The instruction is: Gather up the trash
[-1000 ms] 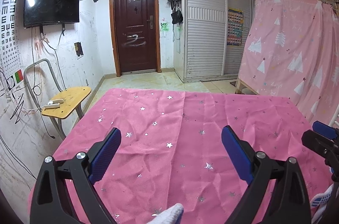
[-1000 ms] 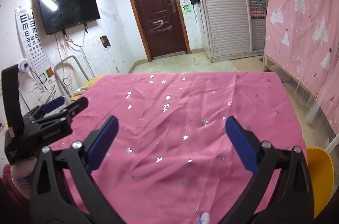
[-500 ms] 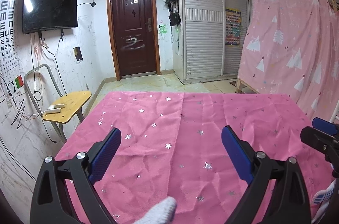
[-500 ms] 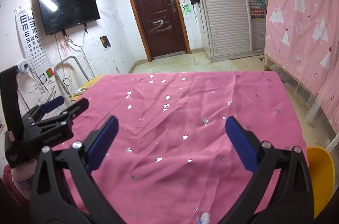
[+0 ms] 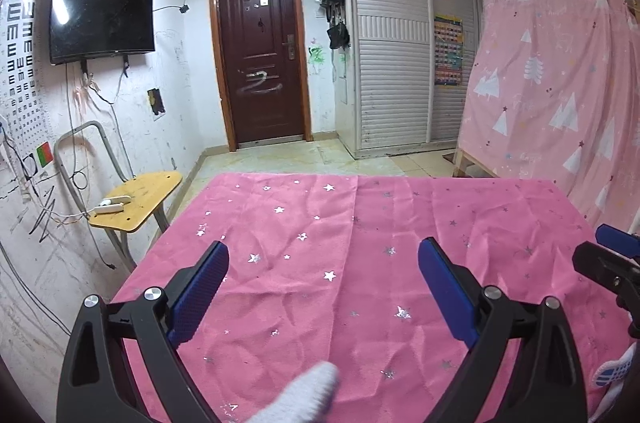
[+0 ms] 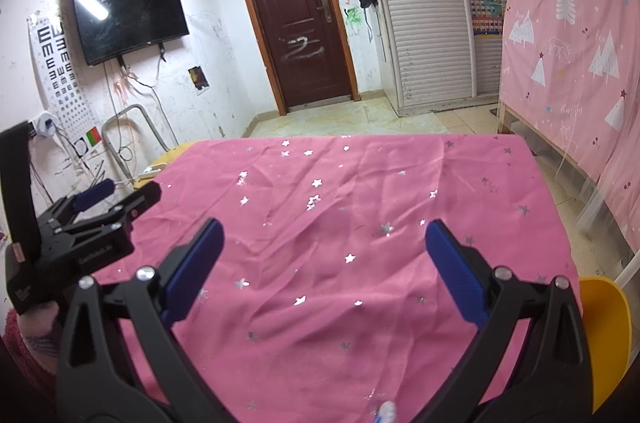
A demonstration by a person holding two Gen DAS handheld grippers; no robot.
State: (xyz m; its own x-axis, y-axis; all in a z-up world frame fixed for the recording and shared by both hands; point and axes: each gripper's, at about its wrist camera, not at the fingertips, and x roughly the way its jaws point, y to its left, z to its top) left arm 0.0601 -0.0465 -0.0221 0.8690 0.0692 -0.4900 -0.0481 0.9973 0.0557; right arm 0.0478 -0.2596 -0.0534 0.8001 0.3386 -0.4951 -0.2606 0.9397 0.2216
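A table covered by a pink cloth with silver stars (image 5: 360, 263) (image 6: 340, 223) fills both views, and no trash shows on it. My left gripper (image 5: 323, 263) hangs open over the near part of the cloth, nothing between its blue pads. My right gripper (image 6: 323, 243) is open too, also holding nothing. In the right wrist view the left gripper (image 6: 104, 195) appears at the left edge, held by a gloved hand (image 6: 36, 335). A white gloved fingertip (image 5: 308, 391) pokes in at the bottom of the left wrist view.
A small wooden side table (image 5: 136, 199) with a white power strip stands left of the pink table, by the wall. A yellow chair (image 6: 604, 335) sits at the table's right side. Beyond are tiled floor, a dark door (image 5: 262, 63), a wardrobe and a pink curtain (image 5: 560, 103).
The left wrist view has tilted slightly upward, showing more wall and ceiling. The gloved fingertip has shifted a little. Both grippers stay open.
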